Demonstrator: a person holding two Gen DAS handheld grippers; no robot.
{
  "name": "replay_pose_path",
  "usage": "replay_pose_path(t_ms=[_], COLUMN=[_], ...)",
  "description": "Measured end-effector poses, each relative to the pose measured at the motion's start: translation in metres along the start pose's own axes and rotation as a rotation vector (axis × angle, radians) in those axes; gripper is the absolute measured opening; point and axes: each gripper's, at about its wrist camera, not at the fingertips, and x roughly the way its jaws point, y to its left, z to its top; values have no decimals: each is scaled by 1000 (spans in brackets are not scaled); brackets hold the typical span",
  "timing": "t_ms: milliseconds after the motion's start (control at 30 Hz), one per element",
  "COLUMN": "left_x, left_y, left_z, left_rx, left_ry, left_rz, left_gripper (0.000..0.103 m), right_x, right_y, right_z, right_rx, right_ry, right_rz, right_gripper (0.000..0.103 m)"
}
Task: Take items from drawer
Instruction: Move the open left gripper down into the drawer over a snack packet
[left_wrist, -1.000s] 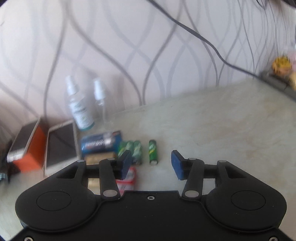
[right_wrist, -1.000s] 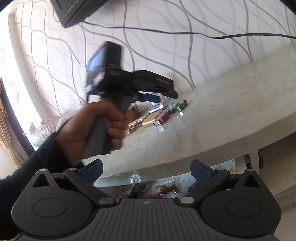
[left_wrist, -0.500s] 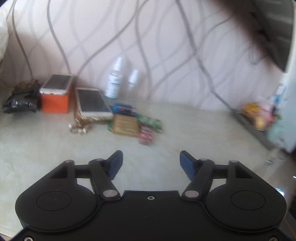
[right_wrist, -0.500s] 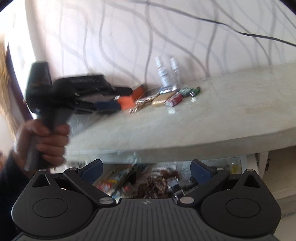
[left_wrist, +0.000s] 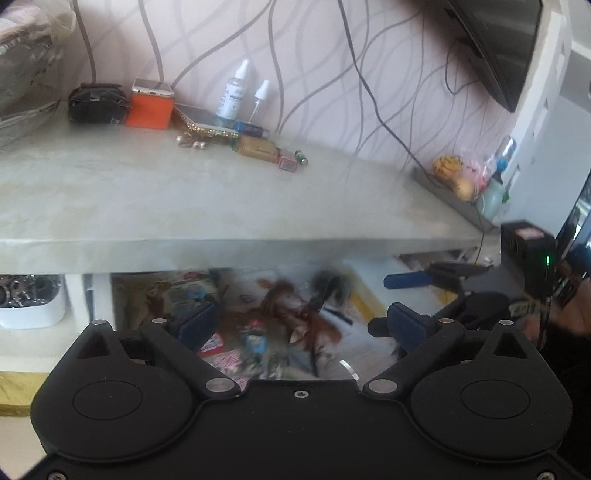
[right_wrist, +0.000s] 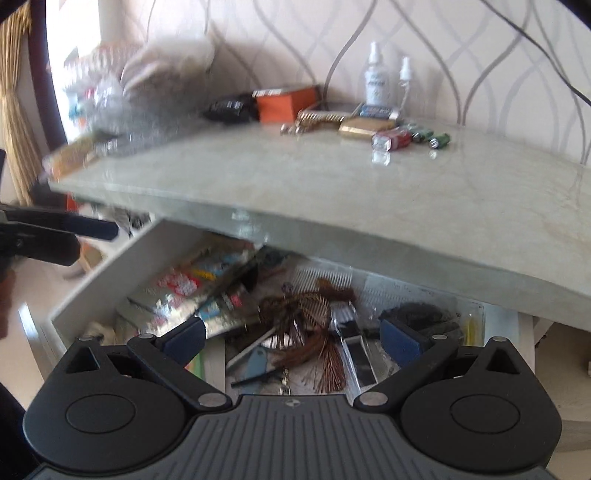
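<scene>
The left gripper (left_wrist: 297, 325) had swung off the pale marble countertop (left_wrist: 184, 199), jaws opening on nothing, down to the open white drawer (right_wrist: 110, 266) beneath (cluttered still); the right gripper (right_wrist: 293, 339) gaped empty.

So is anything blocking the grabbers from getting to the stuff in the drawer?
Nothing visible does. The drawer is pulled out, the countertop covers only its back, and both the right gripper and the left gripper, its jaws opening, are empty above the clutter.
</scene>
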Motion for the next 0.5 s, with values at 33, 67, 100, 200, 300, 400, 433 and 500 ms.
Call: replay_pose_path(t_ms=[33,67,100,200,300,400,433,500], left_x=[2,5,8,20,25,27,28,30], left_y=[-1,-2,-4,-10,-11,-7,-4,7], left_z=[-3,-5,-8,-17,-22,-21,-20,-17], left_rx=[11,28,50,139,170,133,108,24], left_ry=[20,51,78,135,155,160,170,188], left_rz=[17,50,84,180,171,151,153,147], left_gripper=[101,101,101,101,101,101,101,101], right_x=[2,4,6,8,12,14,14,15], right_y=[3,5,7,10,9,10,9,8], right_z=[0,0,-1,-1,0,1,1,2], right_rx=[-17,-33,-40,-49,-44,-43,-43,-40], right_ry=[14,29,35,45,60,70,73,79], right_rz=[-2,-5,-4,0,0,0,9,48], right_gripper=[103,103,103,103,103,103,103,103])
